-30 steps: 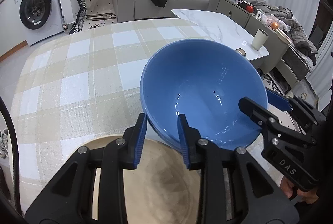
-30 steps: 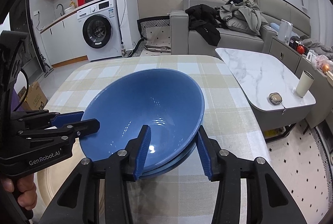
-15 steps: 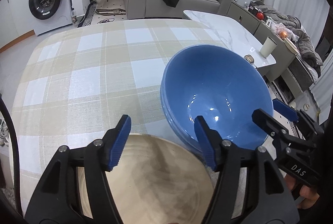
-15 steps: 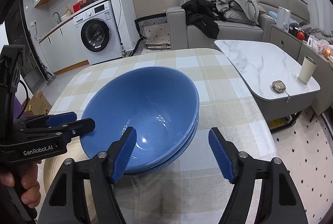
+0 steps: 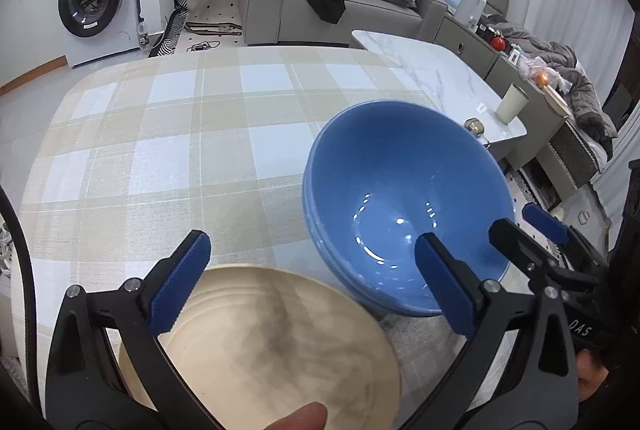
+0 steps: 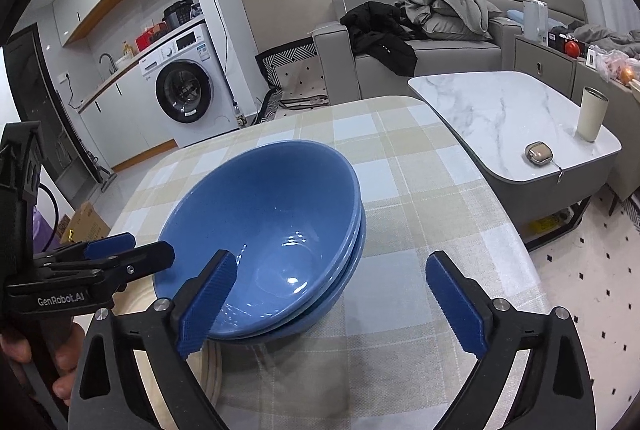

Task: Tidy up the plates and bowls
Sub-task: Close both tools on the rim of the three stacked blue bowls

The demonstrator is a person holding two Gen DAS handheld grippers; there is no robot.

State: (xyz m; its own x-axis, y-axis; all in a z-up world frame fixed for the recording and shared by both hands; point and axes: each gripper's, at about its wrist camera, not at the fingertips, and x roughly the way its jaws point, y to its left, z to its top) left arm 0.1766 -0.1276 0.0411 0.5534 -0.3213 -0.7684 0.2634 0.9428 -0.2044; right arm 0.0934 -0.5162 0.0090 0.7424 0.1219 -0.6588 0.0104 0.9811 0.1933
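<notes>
A nested stack of blue bowls [image 5: 408, 214] stands on the checked tablecloth, with a beige plate [image 5: 272, 342] just in front of it. My left gripper [image 5: 311, 244] has its jaws opening wide. One finger is over the plate's edge and the other over the stack's near rim, and neither pad presses anything. In the right wrist view the blue bowls [image 6: 272, 230] sit ahead of my right gripper [image 6: 331, 260], whose jaws are opening too. They straddle the stack's right rim without touching it. Each gripper shows in the other's view, the right gripper [image 5: 516, 220] and the left gripper [image 6: 148, 246].
The dining table [image 5: 160, 150] stretches away behind the bowls, and its right edge runs close to the stack. Beyond that edge stands a marble coffee table [image 6: 500, 110] with a cup [image 6: 592, 114]. A sofa with clothes and a washing machine are further back.
Both grippers were closed on the top blue bowl's rim; both have let go and spread wide. The bowl now rests in the stack, and the views have pulled back slightly.
</notes>
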